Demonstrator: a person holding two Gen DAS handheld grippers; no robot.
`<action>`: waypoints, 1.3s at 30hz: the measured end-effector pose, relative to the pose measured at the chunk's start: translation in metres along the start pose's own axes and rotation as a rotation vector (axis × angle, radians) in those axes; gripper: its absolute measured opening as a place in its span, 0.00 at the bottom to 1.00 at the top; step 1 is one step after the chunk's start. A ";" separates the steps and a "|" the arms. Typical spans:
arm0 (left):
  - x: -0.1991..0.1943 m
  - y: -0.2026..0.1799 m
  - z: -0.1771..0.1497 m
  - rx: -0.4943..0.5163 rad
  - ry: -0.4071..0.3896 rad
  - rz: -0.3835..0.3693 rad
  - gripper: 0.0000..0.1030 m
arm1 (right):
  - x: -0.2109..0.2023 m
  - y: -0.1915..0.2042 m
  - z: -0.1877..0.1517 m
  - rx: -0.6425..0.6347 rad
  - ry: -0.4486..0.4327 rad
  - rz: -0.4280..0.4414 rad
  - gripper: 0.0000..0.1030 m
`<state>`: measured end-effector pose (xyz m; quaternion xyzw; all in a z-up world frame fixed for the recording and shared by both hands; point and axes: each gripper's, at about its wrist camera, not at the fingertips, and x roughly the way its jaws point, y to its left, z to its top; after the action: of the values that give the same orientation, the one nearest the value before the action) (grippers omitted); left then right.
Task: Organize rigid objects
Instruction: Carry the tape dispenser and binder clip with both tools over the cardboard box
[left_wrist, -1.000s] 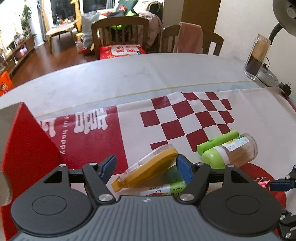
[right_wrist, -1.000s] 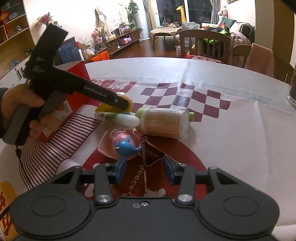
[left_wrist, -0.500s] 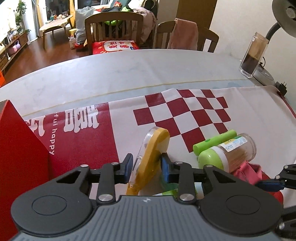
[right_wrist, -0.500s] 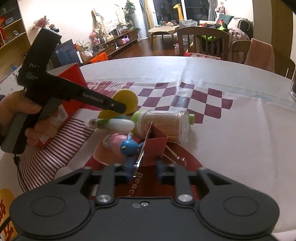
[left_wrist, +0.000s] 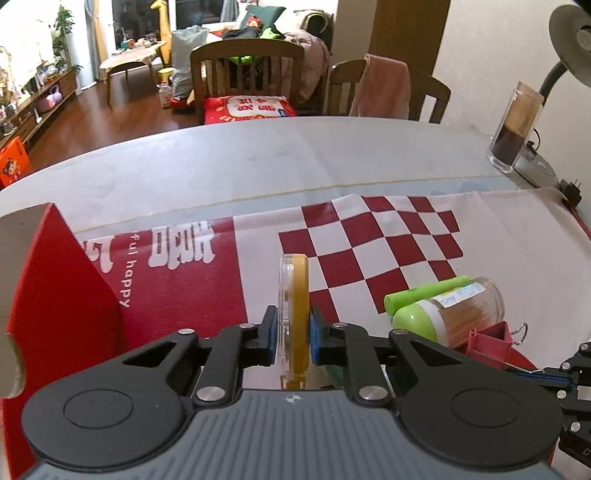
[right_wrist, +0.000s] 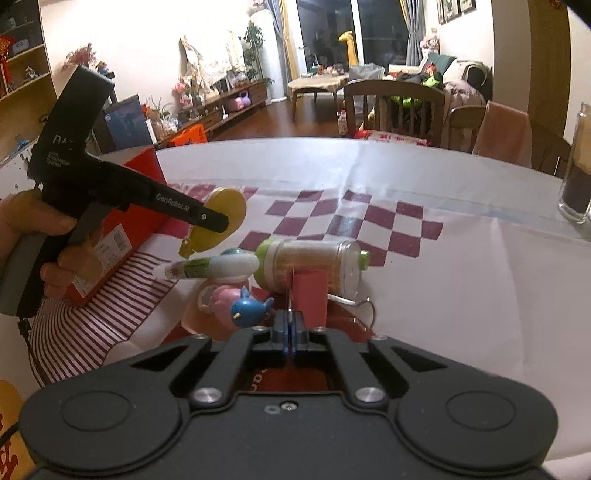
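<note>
The yellow tape dispenser (left_wrist: 293, 314) stands on edge, lifted just above the counter (left_wrist: 258, 162), clamped between the blue pads of the left gripper (left_wrist: 291, 338). Beside it to the right, the toothpick jar (left_wrist: 458, 310) lies on its side on the red-and-white cloth (left_wrist: 369, 240). The right gripper (right_wrist: 290, 332) is clenched on the wire handle of a pink binder clip (right_wrist: 308, 293), in front of the jar. A red box (left_wrist: 55, 295) stands at the left.

Far half of table (left_wrist: 258, 162) bare; red box (left_wrist: 55, 295) blocks left; toothpick jar (left_wrist: 465, 310) crowds right.
</note>
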<state>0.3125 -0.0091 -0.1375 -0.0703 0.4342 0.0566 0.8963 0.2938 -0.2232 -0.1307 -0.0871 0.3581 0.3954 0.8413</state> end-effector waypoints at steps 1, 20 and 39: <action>-0.003 0.000 0.000 -0.007 -0.004 0.000 0.16 | -0.003 0.000 0.001 0.001 -0.008 0.000 0.01; -0.087 -0.004 -0.012 -0.112 -0.041 -0.029 0.16 | -0.066 0.022 0.026 0.017 -0.114 0.065 0.01; -0.182 0.063 -0.028 -0.120 -0.137 -0.022 0.16 | -0.070 0.119 0.083 -0.054 -0.180 0.106 0.01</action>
<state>0.1684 0.0403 -0.0163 -0.1245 0.3670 0.0774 0.9186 0.2209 -0.1496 -0.0073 -0.0548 0.2743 0.4550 0.8454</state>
